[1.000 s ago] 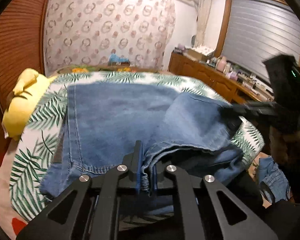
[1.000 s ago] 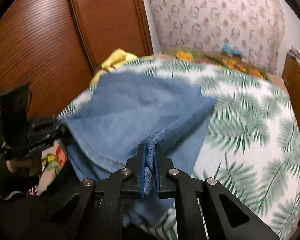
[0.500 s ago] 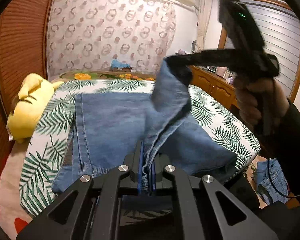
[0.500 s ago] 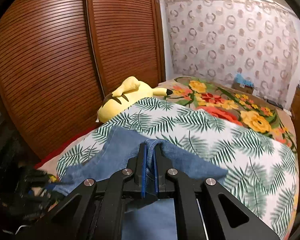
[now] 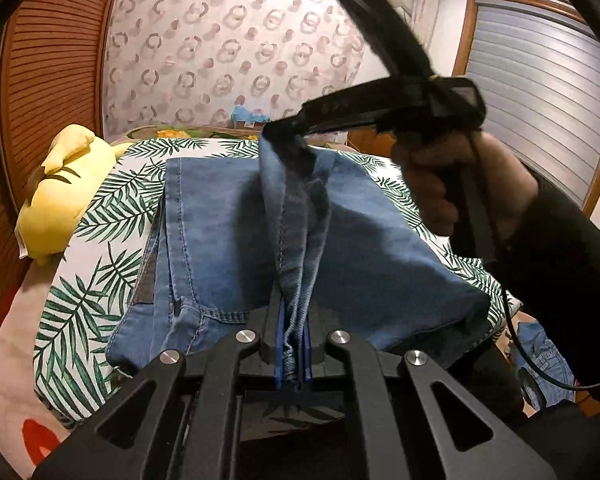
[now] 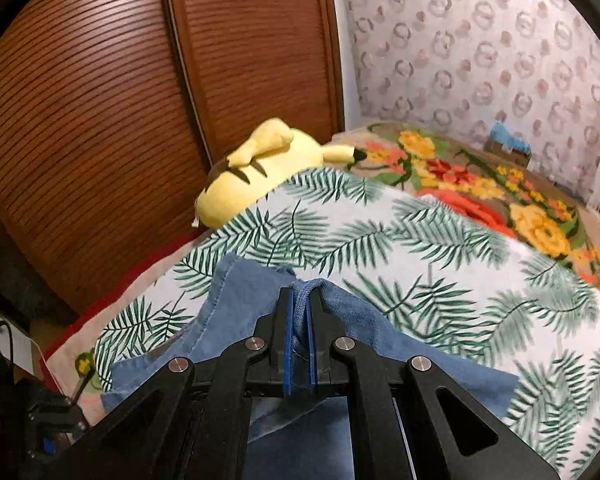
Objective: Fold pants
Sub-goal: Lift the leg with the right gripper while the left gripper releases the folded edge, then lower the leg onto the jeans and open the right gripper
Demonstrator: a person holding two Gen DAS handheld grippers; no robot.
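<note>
pants (image 5: 228,232): blue denim, spread on palm-print sheet (image 5: 112,208); bulk ahead of and left of left jaws, one end lifted off the rest
left gripper (image 5: 291,356): jaws together, clamped on a stitched hem edge; cloth bunched between blue pads
right gripper (image 6: 299,344): jaws together, clamped on a hem fold; seen in left view well ahead of and above left jaws, held in a hand (image 5: 440,184)
span between grips: ridge of denim from left jaws up to right jaws, fairly taut, side panels hanging off both flanks
step, judged: lifted end being carried over the flat part; fold not laid down yet
weight: denim on the heavy side for cloth; likely sags and drags on the pads
stiffness: soft but with body; holds a crease, seams and hems thicker and stiffer
slip: coarse weave, grips well on pads; low slip risk while clamped over a hem
fragility: none to speak of
where to hold: hem or seam edges, as now; thick stitched rim gives pads something to bite; plain single-layer panel would bunch and creep
risk: hanging panels folding under unevenly when laid; edges off square
nearby: yellow plush toy (image 6: 268,172) well ahead-left of right jaws, clear of the denim; floral blanket (image 6: 480,184) beyond the sheet
</note>
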